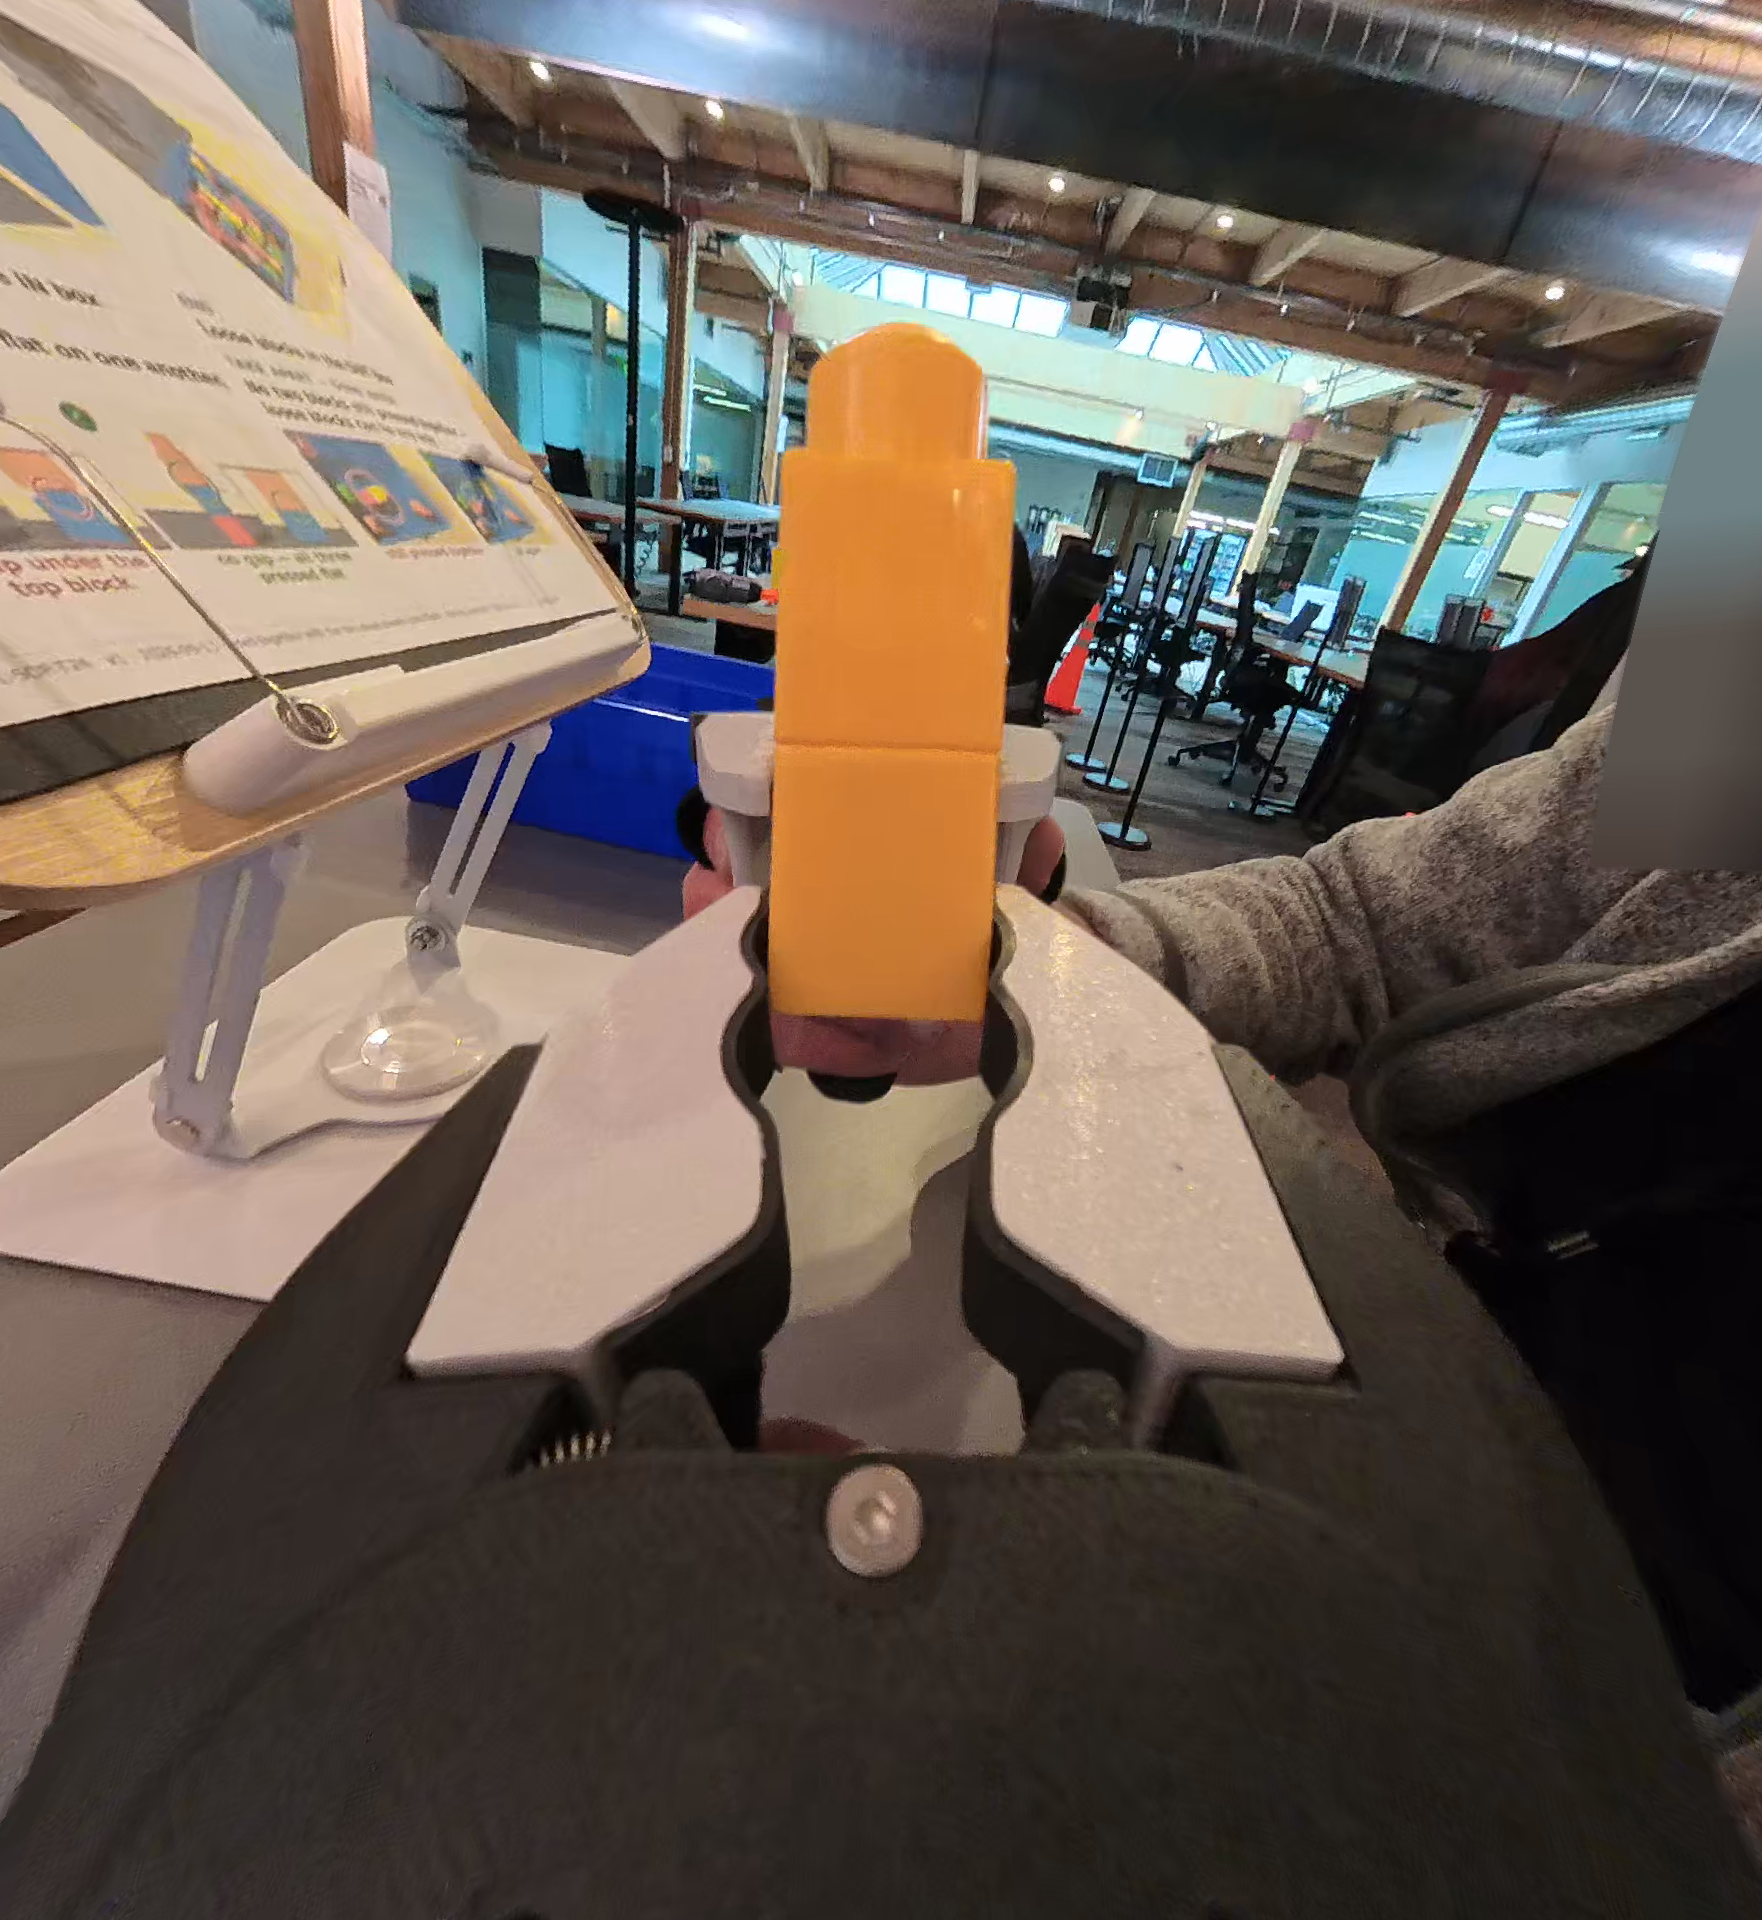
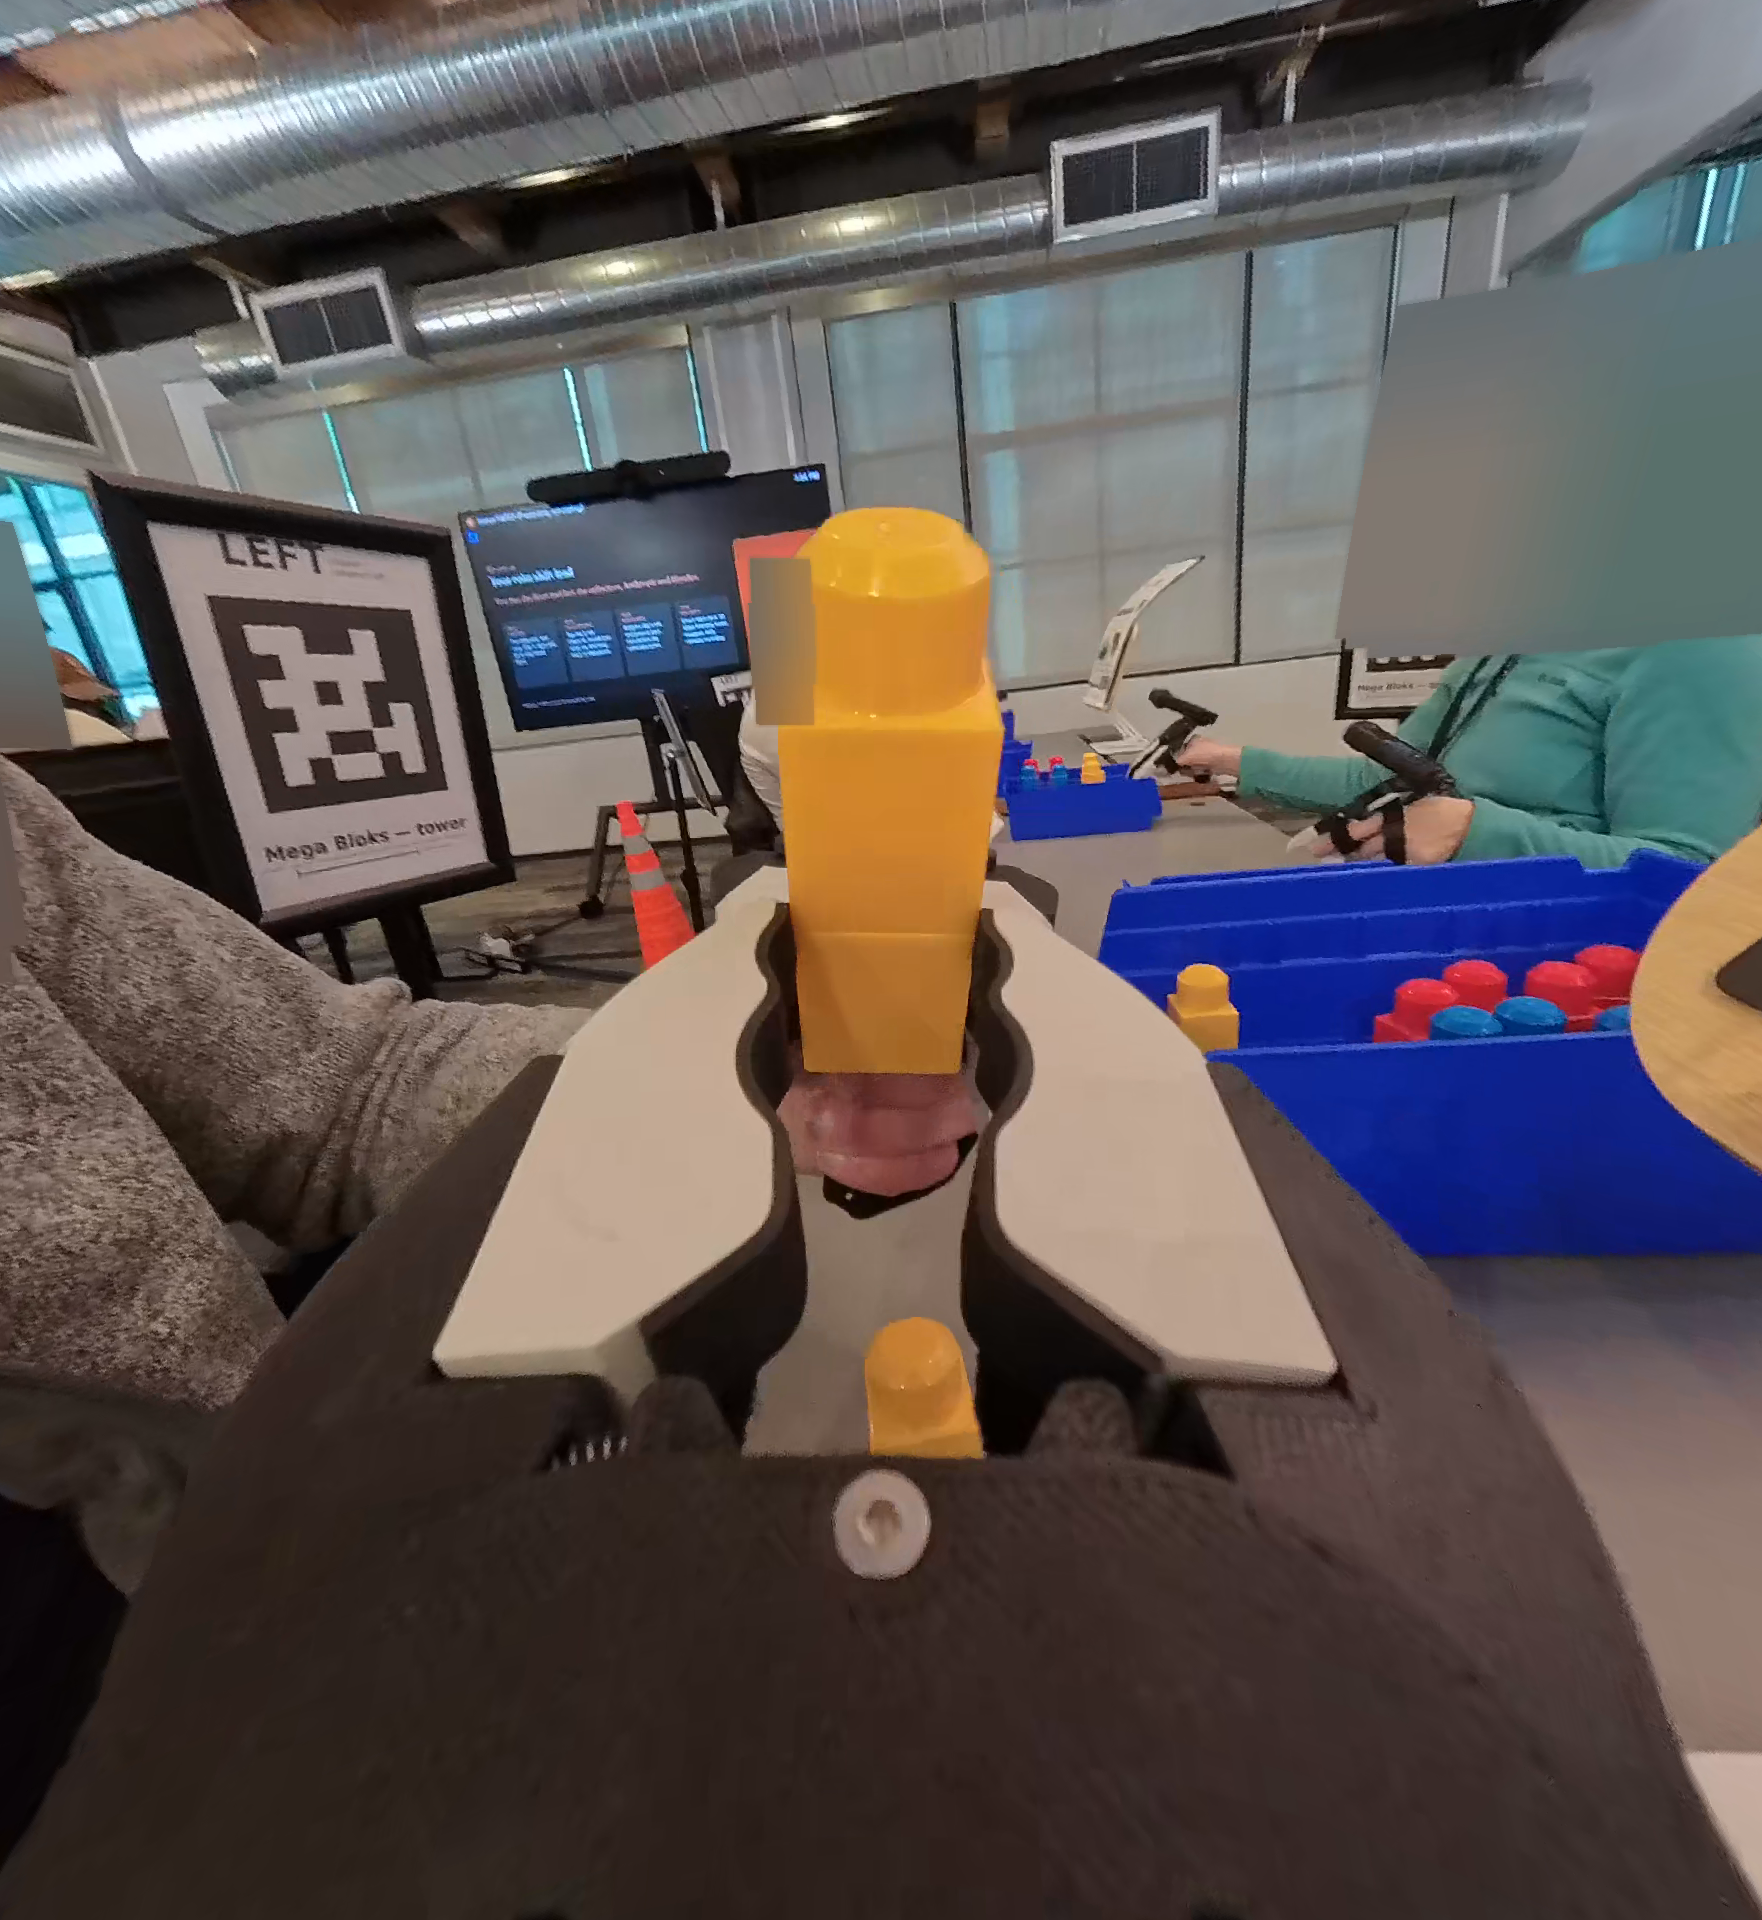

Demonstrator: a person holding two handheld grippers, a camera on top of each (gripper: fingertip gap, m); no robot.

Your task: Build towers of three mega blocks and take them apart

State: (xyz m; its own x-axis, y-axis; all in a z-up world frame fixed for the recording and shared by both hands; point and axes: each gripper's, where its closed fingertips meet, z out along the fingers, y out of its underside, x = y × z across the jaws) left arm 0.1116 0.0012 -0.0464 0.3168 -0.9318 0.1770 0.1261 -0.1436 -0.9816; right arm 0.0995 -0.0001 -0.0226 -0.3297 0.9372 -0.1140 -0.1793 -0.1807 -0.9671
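Note:
A yellow tower of two mega blocks [image 1: 887,623] is held upright in the air between both grippers. My left gripper [image 1: 877,966] is shut on its lower block, with both pads against the block's sides. My right gripper [image 2: 882,987] is shut on the same tower [image 2: 887,810] from the opposite side, at the lower block up to the seam. Its white fingertips [image 1: 737,764] show behind the tower in the left wrist view. A single yellow block [image 2: 918,1392] stands on the table below my right gripper.
A blue bin [image 2: 1479,1143] at the right holds red and blue blocks [image 2: 1500,997] and a yellow block [image 2: 1204,1008]. It also shows in the left wrist view [image 1: 586,769]. A tilted stand with an instruction sheet [image 1: 233,416] is at the left. A grey sleeve [image 1: 1376,956] is at the right.

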